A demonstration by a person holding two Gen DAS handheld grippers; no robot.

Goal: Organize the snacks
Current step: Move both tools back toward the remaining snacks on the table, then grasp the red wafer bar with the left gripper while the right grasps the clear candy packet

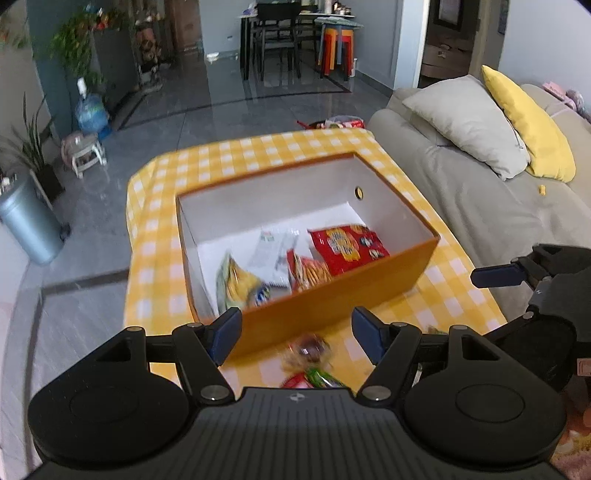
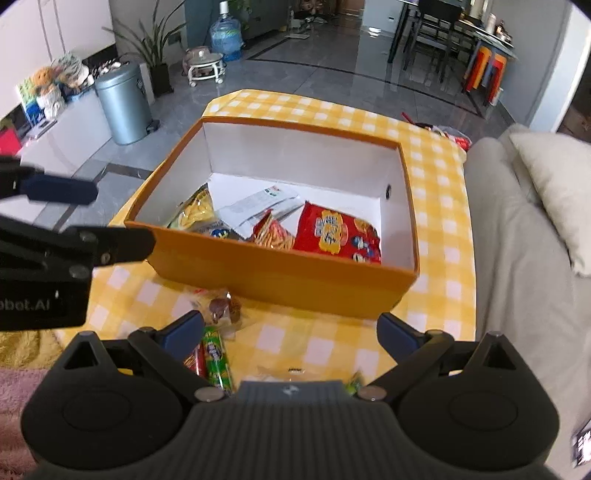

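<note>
An orange box (image 1: 332, 295) (image 2: 280, 280) with a white inside stands on the yellow checked tablecloth (image 1: 207, 162) (image 2: 332, 110). Inside lie a red snack bag (image 1: 347, 247) (image 2: 336, 232), a yellow bag (image 1: 240, 284) (image 2: 195, 210), a white packet (image 1: 273, 254) (image 2: 258, 203) and a small orange-red packet (image 1: 306, 273) (image 2: 271, 230). In front of the box lie a clear-wrapped brown cake (image 1: 310, 349) (image 2: 218, 306) and a green candy stick (image 1: 321, 376) (image 2: 216, 358). My left gripper (image 1: 297, 334) hangs open over these loose snacks, holding nothing. My right gripper (image 2: 291, 332) is open and empty just before the box's near wall.
A beige sofa (image 1: 480, 206) (image 2: 524, 258) with grey and yellow cushions borders the table's right side. A grey bin (image 1: 29, 225) (image 2: 123, 107), plants and a water bottle (image 2: 225, 33) stand on the tiled floor. More snack packets (image 1: 343, 122) (image 2: 454, 136) lie at the table's far end.
</note>
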